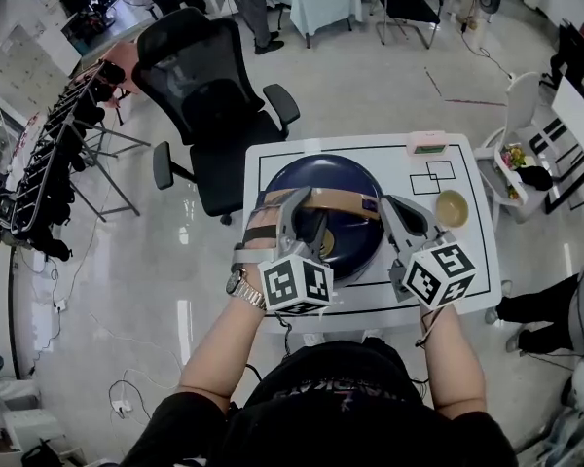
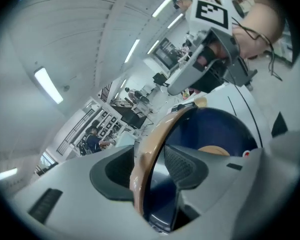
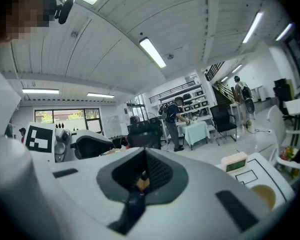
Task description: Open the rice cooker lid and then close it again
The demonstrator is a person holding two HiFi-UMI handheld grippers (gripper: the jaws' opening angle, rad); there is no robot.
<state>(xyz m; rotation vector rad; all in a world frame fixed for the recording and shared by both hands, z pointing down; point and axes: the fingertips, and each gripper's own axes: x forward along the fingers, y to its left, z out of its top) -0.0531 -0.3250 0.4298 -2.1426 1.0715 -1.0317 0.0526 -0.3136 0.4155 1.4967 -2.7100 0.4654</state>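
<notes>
Rice cooker (image 1: pixel 323 175) sits mid-table (image 1: pixel 273 163), straight ahead of the person, dark blue dome w/ lid looking down. Its tan handle (image 1: pixel 343 203) arcs across the top, long axis running left-right in the head view, one end toward each hand.

Left gripper (image 1: pixel 298 200) is at the handle's left end, jaws partly apart w/ the tan band (image 2: pixel 151 151) running lengthwise between them. It lies close against the left pad; the right pad stands clear of it, so straddled, not clamped.

Right gripper (image 1: pixel 393 208) is at the handle's right end, about as near as the other. Its jaws (image 3: pixel 141 178) are closed together; a sliver of tan shows at the tips, can't tell if that's pinched.

Judgement: the lift depends on the handle lying crosswise between both hands, so either tip can hook it upward. Hinge side of the lid isn't visible
</notes>
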